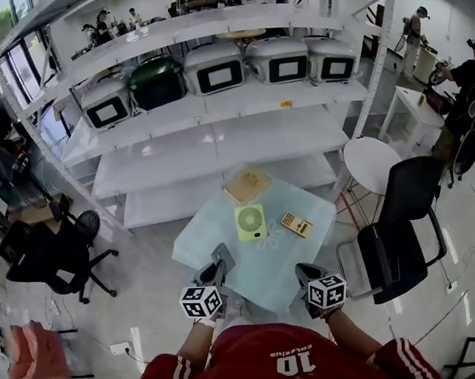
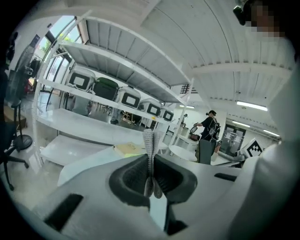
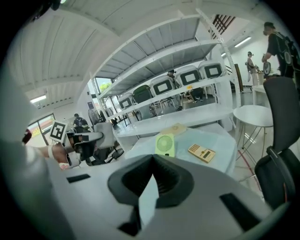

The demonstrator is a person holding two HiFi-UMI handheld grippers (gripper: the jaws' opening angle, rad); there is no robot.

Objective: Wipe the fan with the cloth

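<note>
Currently the left gripper (image 1: 221,254) is hovering over the near left edge of the table (image 1: 202,234), its jaws pressing together on nothing, with a black office chair (image 1: 49,257) standing well apart on open floor to its left. Ahead, the green fan (image 1: 250,222) is lying flat at mid-table, just in front of the tan cloth (image 1: 247,186) at the far edge and near a yellow calculator (image 1: 296,224). The right gripper (image 1: 302,269) is hanging over the near right edge, jaws likewise closed and empty, while a second black chair (image 1: 395,241) is crowding the table's right corner.
</note>
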